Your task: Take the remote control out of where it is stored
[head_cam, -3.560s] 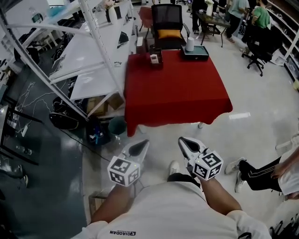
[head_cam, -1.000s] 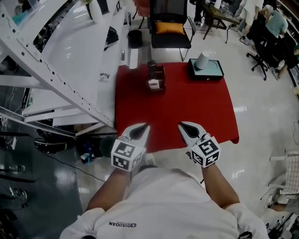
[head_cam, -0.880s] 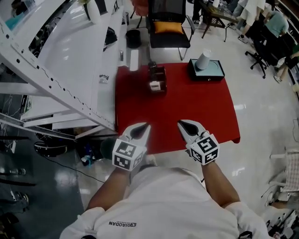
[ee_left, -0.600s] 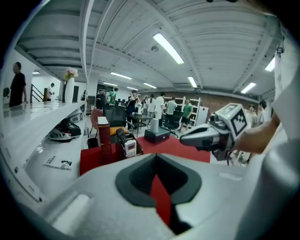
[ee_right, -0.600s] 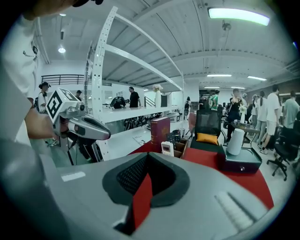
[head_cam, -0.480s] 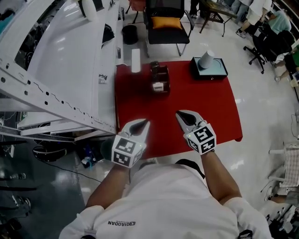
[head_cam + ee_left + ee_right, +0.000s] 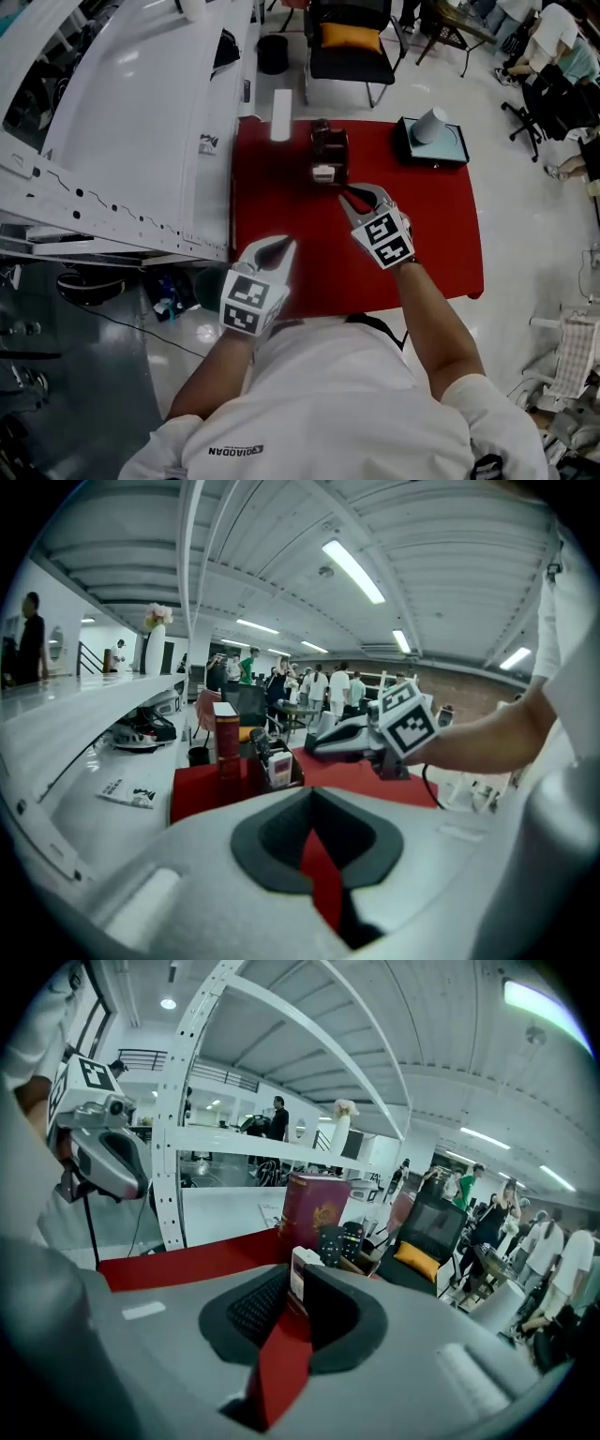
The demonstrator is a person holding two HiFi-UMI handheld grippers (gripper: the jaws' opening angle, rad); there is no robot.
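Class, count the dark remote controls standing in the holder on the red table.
2. The first remote stands beside the maroon box, the second remote next to it, both upright in the holder. The white item in front may hide others.

Top-down: on a red table (image 7: pixel 431 225), the right gripper (image 7: pixel 354 194), jaws just opening and empty, sits just beside a dark holder (image 7: pixel 328 155), apparently of remotes; the left gripper (image 7: pixel 279 247) is well apart from it.
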